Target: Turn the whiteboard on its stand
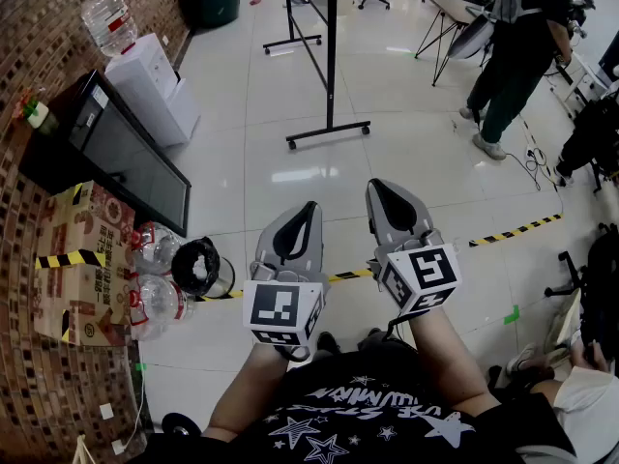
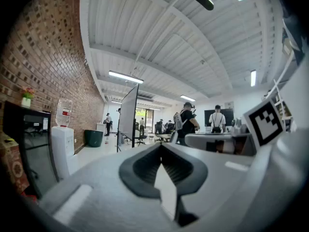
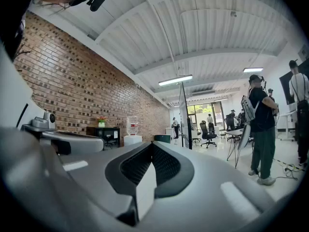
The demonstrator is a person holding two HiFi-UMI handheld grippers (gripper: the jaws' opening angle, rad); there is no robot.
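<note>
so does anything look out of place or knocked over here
Two clear plastic water jugs lie on their sides on the floor beside the brown cardboard boxes, and a large black flat screen sits on the floor against the brick wall, seemingly leaning. The whiteboard on its black stand stands upright.

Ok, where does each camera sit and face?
Head view: on the person's head, steeply down at the floor; whiteboard ahead; forearms, left claw, right claw show.
Left gripper view: on left claw, level along its shut jaws toward the whiteboard; right claw at right.
Right gripper view: on right claw, level along shut jaws; left claw at left.
Shared: the whiteboard, in all three.
</note>
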